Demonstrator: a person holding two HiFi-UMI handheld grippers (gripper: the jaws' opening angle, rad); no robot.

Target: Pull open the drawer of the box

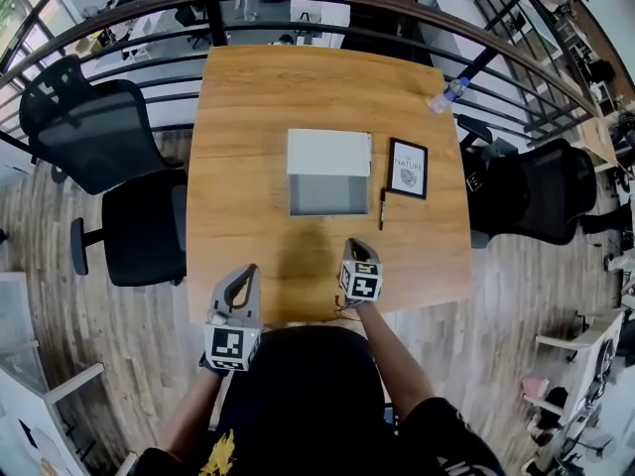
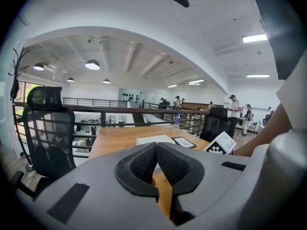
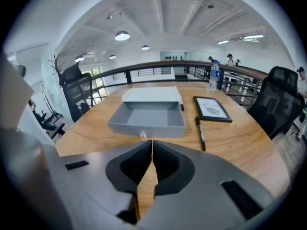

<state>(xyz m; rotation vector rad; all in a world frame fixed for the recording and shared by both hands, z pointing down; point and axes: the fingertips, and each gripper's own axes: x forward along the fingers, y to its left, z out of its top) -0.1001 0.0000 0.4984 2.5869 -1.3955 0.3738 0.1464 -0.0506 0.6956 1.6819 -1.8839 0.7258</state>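
A white box [image 1: 328,151] lies in the middle of the wooden table [image 1: 248,246], and its grey drawer [image 1: 327,193] stands pulled out toward me. In the right gripper view the drawer [image 3: 147,118] looks empty, with a small clear knob [image 3: 142,134] on its front. My right gripper [image 1: 359,250] hovers near the table's front edge, a short way back from the knob, shut with nothing between its jaws. My left gripper [image 1: 242,278] is held at the front left edge, away from the box [image 2: 154,139], its jaws shut and empty.
A black-framed picture [image 1: 408,168] lies right of the box, with a black marker [image 1: 382,207] between them. A water bottle [image 1: 447,94] stands at the far right corner. Black office chairs [image 1: 99,132] flank the table, and a railing [image 1: 298,8] curves behind it.
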